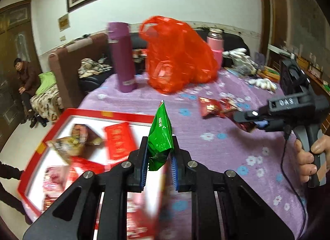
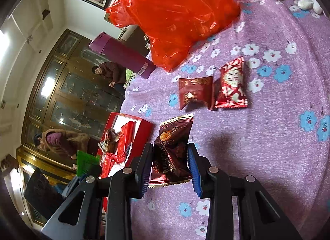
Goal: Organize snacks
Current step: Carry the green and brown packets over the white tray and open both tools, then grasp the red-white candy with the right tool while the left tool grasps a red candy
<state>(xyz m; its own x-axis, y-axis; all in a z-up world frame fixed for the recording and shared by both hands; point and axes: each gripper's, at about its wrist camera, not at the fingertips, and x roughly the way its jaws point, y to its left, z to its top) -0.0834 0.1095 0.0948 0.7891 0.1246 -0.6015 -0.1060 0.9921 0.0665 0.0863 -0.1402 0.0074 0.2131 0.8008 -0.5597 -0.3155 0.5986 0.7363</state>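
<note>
While both tools carry a snack each, roughly midway through the sorting, judging by how things lie. Left tool [image 1: 159,157] clamped nearly shut on a green packet [image 1: 160,134], held upright over the near edge of the red box [image 1: 127,114], not yet dropped in. Already inside the box: several red and brown packets [image 1: 117,143], jumbled, exact count blurred. Right tool [image 2: 170,163] partly closed, pinching a dark brown wrapped snack [image 2: 173,149] by its sides, raised above the purple flowered table [image 2: 278,157], well apart from the box. Still loose on the cloth: a dark red packet [image 2: 195,92] and a red-and-white packet [image 2: 232,84], lying just beside each other. Behind them a red plastic bag [image 2: 177,13], contents impossible to make out, perhaps more to unpack. Left to do: two held snacks into the box, then the two loose ones.
</note>
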